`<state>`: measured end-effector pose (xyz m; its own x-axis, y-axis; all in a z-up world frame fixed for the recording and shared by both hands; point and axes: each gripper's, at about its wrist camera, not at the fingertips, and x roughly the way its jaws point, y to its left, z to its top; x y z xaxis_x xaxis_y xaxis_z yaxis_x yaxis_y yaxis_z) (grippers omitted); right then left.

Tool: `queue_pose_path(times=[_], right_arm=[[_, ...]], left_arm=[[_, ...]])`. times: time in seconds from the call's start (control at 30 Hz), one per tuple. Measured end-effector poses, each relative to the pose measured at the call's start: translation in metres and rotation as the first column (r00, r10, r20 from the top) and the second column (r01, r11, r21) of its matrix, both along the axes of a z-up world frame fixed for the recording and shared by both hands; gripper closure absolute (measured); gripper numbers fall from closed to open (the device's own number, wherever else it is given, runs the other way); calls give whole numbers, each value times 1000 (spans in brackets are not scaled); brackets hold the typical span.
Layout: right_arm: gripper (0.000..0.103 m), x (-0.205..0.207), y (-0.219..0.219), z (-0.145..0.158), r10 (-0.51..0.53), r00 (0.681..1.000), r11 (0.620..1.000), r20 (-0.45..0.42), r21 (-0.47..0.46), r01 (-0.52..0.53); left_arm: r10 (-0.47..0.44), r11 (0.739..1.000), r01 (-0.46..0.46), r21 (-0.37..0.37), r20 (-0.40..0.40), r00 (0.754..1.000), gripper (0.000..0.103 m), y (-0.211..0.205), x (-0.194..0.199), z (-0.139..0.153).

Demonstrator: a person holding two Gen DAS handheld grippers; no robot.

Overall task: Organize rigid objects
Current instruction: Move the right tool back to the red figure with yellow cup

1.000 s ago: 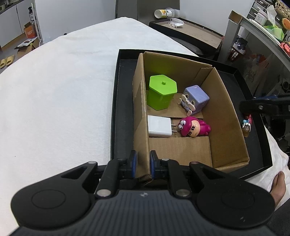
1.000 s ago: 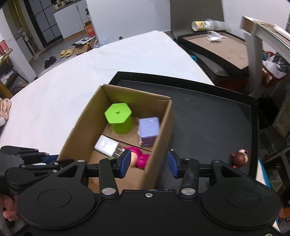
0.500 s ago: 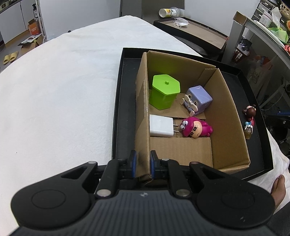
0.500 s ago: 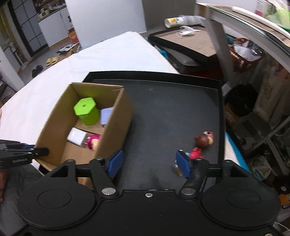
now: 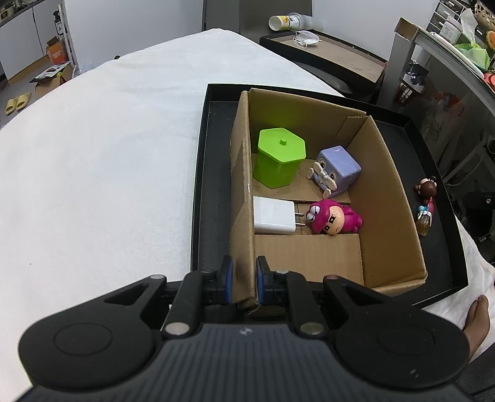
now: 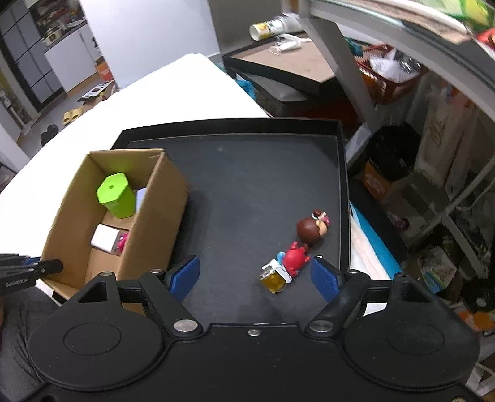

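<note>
On the black tray [image 6: 247, 185], just ahead of the right gripper [image 6: 255, 275], lies the toy figurine [image 6: 297, 253], long axis slanting away rightward; those fingers are opening, empty. The left gripper [image 5: 241, 280] pinches the cardboard box [image 5: 386, 198] wall.

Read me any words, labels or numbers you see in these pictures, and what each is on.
No text is legible.
Left gripper: white lettering on its side, too blurred to read.
Lying cup: yellow print, too small.
Orange box on the floor: dark marking, too small.
Toys and cardboard box: no text shows.
</note>
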<state>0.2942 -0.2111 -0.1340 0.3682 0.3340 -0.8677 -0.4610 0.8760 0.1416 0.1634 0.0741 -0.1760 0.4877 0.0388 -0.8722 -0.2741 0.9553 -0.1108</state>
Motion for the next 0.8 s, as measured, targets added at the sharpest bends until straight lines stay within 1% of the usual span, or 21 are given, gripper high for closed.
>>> queue_pose_path(times=[0.23,0.43,0.53,0.6,0.63,0.7,0.8], right_arm=[[25,10,-7,-16,-50,998,998,-40,44,52],[27,20,-13,-31,-85,994,995,-75,53,89],[39,27,-14,-41,-95,990,993,-105,59,102],[51,32,-14,-46,-104,987,992,-120,61,112],[53,35,-14,-50,-110,986,991,-128,58,119],[61,40,-14,-56,-120,982,990,-144,59,130],[67,47,-16,-63,-153,976,985,-156,51,163]], left_arm=[[-1,1000,1,-12,-2,1000,89,2,1,-2],[1,1000,-1,-6,3,1000,89,1,0,-2],[0,1000,0,-7,2,1000,89,1,0,-2],[-1,1000,1,-9,2,1000,89,1,0,-2],[-1,1000,1,-9,2,1000,89,1,0,-2],[-1,1000,1,-12,1,1000,89,1,1,-2],[-2,1000,2,-14,-3,1000,89,1,2,-3]])
